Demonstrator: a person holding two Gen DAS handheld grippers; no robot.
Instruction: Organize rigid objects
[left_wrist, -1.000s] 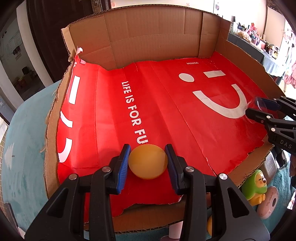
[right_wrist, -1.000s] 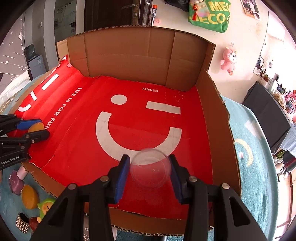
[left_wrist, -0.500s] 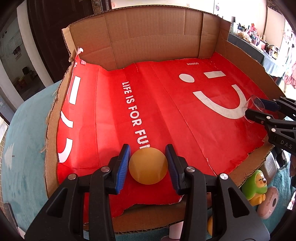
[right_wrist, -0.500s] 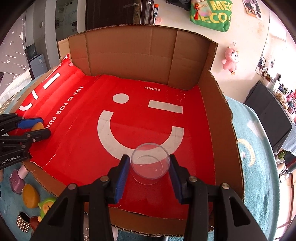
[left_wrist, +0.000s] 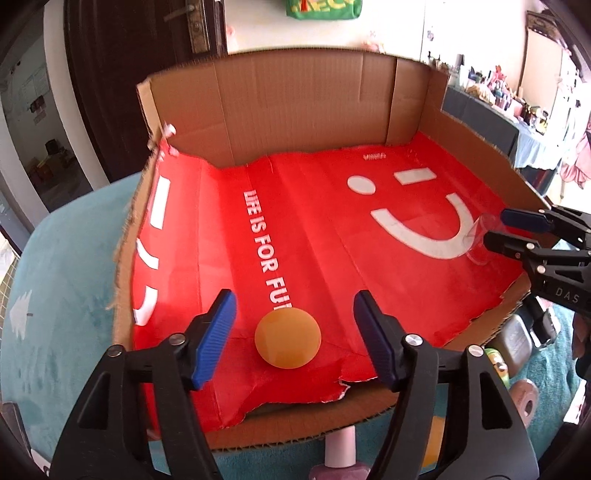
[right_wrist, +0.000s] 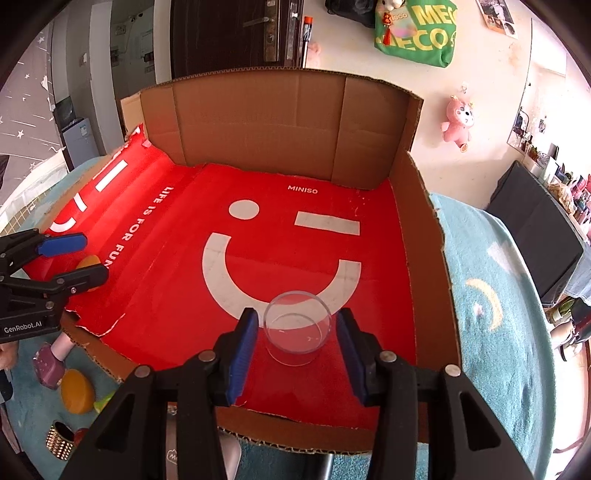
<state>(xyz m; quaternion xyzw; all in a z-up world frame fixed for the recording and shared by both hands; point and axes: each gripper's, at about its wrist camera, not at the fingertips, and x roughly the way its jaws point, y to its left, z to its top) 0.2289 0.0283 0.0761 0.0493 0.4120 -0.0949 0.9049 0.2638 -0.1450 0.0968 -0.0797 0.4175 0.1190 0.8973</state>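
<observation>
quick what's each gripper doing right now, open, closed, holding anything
Left gripper: open, holding nothing; the orange ball sits free between its jaws.
Right gripper: open, holding nothing; the clear cup stands between its jaws, gaps both sides.

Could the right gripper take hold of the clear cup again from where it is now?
Probably yes. The clear cup stands upright on the red liner between the open right gripper's fingers, with nothing in between.
</observation>
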